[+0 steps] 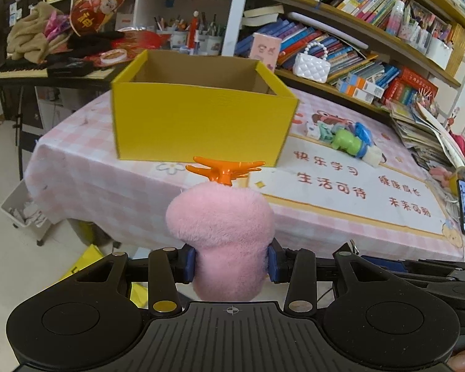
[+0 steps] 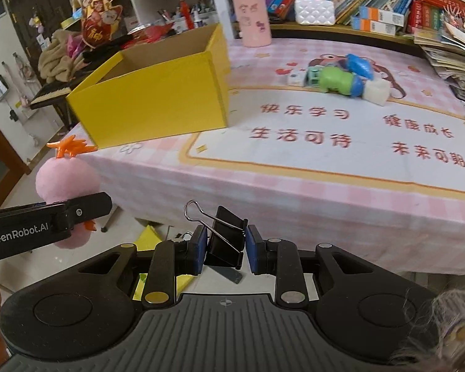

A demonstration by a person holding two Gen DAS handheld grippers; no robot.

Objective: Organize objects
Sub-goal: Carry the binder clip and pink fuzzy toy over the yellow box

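Left claw grips a pink plush with orange antlers, held off the desk edge, near the yellow box. Right claw clamps a black binder clip, also off the desk. Box stands open on the desk; toys lie well apart beyond it.

Pink plush toy w/ orange antlers, upright, off table; black binder clip tilted.
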